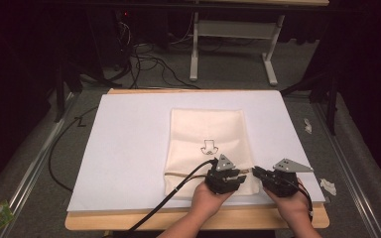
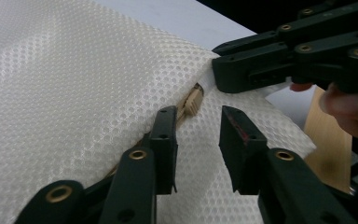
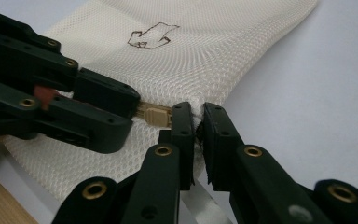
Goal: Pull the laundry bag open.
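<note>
Lying flat on a white sheet (image 1: 129, 144) that covers the surface (image 1: 188, 220), a cream mesh bag (image 1: 206, 134) sits near the front edge, right of centre, with a small arrow mark (image 1: 209, 147) drawn on it. Its zipper runs along the near end, and the tan pull (image 3: 154, 115) rests close to the bag's right corner.

In the right gripper view, the right gripper (image 3: 199, 123) pinches that corner of the bag, its jaws nearly together with mesh caught between them. The pull lies just beside its left jaw.

In the left gripper view, the left gripper (image 2: 198, 126) stands at a narrow gap, jaws not pressing on anything. The pull (image 2: 194, 101) shows just past the tip of one jaw, lying on the mesh, not yet between the pads. In the right gripper view the same gripper's jaw tips come in from the left, right up against the pull.

From above, both grippers meet tip to tip at the bag's near right corner, each held in a hand (image 1: 206, 198) at the surface's front edge.
</note>
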A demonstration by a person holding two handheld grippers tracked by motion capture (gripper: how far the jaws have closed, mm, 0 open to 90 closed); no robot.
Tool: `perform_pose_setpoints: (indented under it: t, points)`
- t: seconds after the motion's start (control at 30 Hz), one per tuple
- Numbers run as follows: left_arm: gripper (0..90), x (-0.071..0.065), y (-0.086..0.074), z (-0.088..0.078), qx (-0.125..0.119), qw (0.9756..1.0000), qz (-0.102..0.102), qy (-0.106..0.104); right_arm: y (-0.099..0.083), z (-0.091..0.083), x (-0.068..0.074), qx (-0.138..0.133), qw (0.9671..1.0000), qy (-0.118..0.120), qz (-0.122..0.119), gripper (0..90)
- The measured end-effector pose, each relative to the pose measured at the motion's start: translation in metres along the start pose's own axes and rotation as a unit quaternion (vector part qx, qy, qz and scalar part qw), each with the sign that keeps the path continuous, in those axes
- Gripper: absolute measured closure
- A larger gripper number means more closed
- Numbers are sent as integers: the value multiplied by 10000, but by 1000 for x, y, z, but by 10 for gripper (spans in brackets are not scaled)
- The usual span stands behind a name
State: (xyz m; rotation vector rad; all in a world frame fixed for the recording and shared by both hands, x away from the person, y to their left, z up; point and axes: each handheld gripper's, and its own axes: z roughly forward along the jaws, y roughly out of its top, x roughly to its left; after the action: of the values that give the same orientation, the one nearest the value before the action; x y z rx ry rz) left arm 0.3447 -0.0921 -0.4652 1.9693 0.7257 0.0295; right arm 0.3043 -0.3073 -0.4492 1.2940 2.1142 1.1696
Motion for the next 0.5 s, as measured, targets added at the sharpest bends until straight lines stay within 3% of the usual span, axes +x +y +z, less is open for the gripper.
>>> perform_pose_setpoints:
  t: [0.2,0.5]
  points:
    - [783,0,0,10,-110,9995,-273,-57,1,0,0,-32,10000,18,10,846]
    - [848,-6,2,15,-335,9987,-388,57,0,0,-2,-74,9999,63,76,847]
